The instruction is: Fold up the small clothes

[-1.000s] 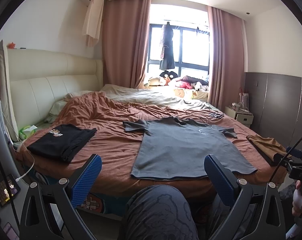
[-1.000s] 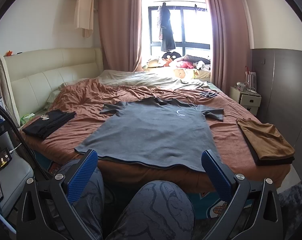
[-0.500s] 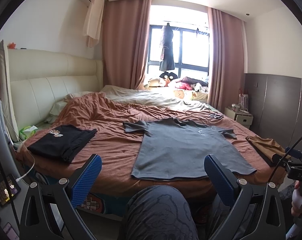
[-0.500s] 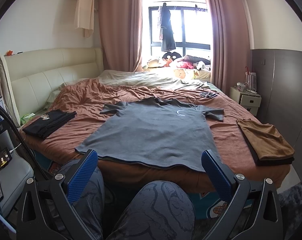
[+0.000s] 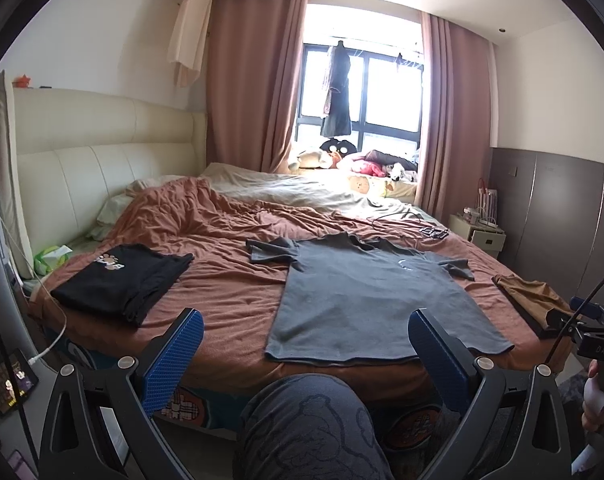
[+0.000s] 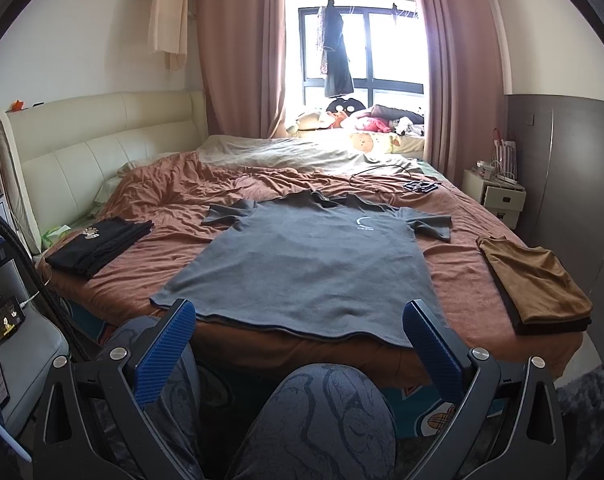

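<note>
Left wrist view: the left tongs (image 5: 306,356) hang with their 2 fingers wide apart and nothing between them, above the person's knee (image 5: 306,420) and short of the bed (image 5: 229,300). The grey shirt (image 5: 366,304) lies flat ahead and slightly right of them, hem at the near bed edge, collar away. A folded black shirt (image 5: 117,280) lies ahead to the left; a folded brown shirt (image 5: 534,300) lies far right, next to the right tongs' handle (image 5: 594,344). Likely risk: a reach from this offset could catch only 1 layer of the hem, so the fold would drag crooked.

Right wrist view: the right tongs (image 6: 302,348) are also spread wide and empty, with the grey shirt (image 6: 310,264) straight ahead, its hem lying between and just beyond the fingertips. Its sleeves are spread, the left one slightly rumpled. The bedcover (image 6: 181,200) beneath is creased, so pulling the shirt could probably bunch both. The hem slightly overhangs the edge; a clumsy pinch might slide the shirt off toward the knees.
</note>
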`<state>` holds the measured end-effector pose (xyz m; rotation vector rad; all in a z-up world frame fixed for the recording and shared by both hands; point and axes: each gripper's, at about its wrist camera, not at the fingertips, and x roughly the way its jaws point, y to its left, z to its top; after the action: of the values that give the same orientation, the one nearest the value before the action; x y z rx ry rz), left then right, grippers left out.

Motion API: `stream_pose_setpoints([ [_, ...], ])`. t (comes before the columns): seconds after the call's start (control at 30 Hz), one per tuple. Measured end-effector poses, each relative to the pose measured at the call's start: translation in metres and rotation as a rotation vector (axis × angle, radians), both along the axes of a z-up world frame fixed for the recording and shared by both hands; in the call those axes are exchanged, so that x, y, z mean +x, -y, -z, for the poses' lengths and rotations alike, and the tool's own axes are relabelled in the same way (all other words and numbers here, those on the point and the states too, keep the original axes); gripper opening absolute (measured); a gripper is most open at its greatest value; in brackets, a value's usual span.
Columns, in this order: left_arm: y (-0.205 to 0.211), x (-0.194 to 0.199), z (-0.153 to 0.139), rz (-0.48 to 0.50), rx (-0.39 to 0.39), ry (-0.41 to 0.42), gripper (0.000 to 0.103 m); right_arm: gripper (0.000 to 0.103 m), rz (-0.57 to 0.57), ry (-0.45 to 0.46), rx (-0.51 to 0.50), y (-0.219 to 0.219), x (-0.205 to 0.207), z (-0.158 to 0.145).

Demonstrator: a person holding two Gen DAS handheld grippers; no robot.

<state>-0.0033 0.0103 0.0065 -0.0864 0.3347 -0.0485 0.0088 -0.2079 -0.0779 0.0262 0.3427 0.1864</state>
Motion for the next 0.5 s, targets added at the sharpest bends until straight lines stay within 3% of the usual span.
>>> stream_pose_setpoints([
  [0.5, -0.017, 0.063, -0.021, -0.067, 0.014, 0.007, 0.103, 0.103, -0.067, 0.018, 0.030, 0.007, 0.072, -0.007],
])
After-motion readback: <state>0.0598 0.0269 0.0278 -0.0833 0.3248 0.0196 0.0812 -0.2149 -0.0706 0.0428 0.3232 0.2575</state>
